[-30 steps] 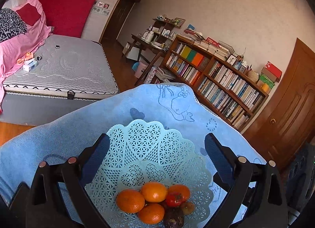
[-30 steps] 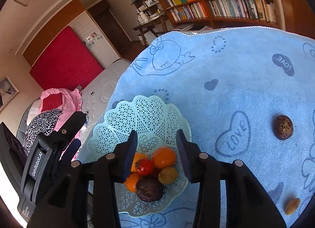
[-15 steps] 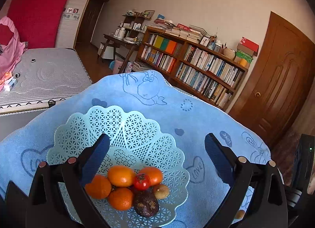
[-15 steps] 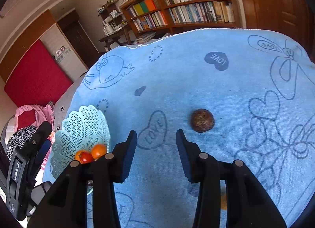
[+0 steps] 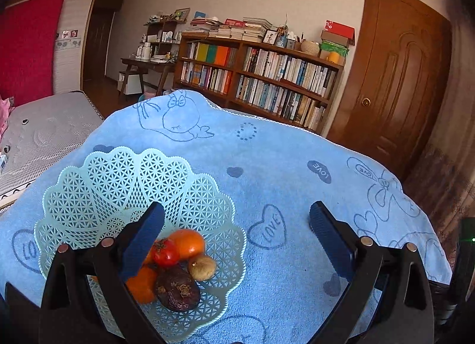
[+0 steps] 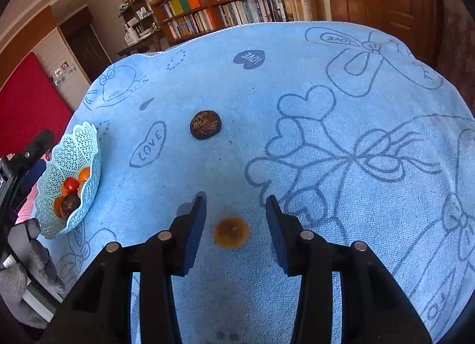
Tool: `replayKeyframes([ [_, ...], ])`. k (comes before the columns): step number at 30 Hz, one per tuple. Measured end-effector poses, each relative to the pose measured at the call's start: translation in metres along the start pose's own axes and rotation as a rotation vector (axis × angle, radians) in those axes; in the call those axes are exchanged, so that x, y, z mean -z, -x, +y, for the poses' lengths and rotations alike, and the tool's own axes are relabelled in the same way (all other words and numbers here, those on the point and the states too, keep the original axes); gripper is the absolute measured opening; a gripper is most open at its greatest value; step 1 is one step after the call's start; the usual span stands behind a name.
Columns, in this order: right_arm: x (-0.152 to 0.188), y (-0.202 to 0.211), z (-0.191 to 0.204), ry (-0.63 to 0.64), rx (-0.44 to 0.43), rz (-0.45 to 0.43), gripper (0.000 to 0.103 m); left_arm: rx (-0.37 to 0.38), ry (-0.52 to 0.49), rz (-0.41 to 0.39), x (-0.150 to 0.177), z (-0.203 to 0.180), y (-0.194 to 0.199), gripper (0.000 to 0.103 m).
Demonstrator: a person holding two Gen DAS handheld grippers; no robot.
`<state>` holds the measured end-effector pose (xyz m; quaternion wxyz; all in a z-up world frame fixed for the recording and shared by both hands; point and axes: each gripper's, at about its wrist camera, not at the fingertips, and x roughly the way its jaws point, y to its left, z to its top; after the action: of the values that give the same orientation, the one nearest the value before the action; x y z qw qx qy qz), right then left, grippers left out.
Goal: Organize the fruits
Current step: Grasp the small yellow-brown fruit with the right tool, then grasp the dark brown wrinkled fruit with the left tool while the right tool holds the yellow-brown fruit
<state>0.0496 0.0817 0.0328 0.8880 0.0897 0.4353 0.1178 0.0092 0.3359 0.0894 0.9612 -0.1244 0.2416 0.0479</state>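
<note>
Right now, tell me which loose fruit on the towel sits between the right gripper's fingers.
The small brown fuzzy fruit; the dark round fruit lies farther ahead.

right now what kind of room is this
Most likely a bedroom that doubles as a study: a bed with a bare mattress on one side, a full bookshelf along the wall, and a desk beside it.

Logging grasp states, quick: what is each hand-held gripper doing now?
Left hand-held gripper: open, empty.
Right hand-held gripper: open, straddling the small brown fruit.
</note>
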Motion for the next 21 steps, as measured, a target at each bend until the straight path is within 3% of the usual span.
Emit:
replayKeyframes([
  [9,0.016,-0.017,0.019,0.147,0.107,0.015,0.042,-0.002,-0.034,0.017,0.005,-0.007,-0.006,0.099],
  [12,0.018,-0.017,0.020,0.168,0.120,0.004,0.033,-0.005,-0.051,0.022,0.008,-0.011,-0.008,0.099],
  [14,0.020,-0.014,0.020,0.171,0.108,-0.005,0.029,-0.006,-0.066,0.028,0.010,-0.014,-0.010,0.099],
  [21,0.019,0.005,0.009,0.116,0.110,-0.073,0.028,0.015,-0.152,0.051,0.013,-0.036,-0.016,0.099],
])
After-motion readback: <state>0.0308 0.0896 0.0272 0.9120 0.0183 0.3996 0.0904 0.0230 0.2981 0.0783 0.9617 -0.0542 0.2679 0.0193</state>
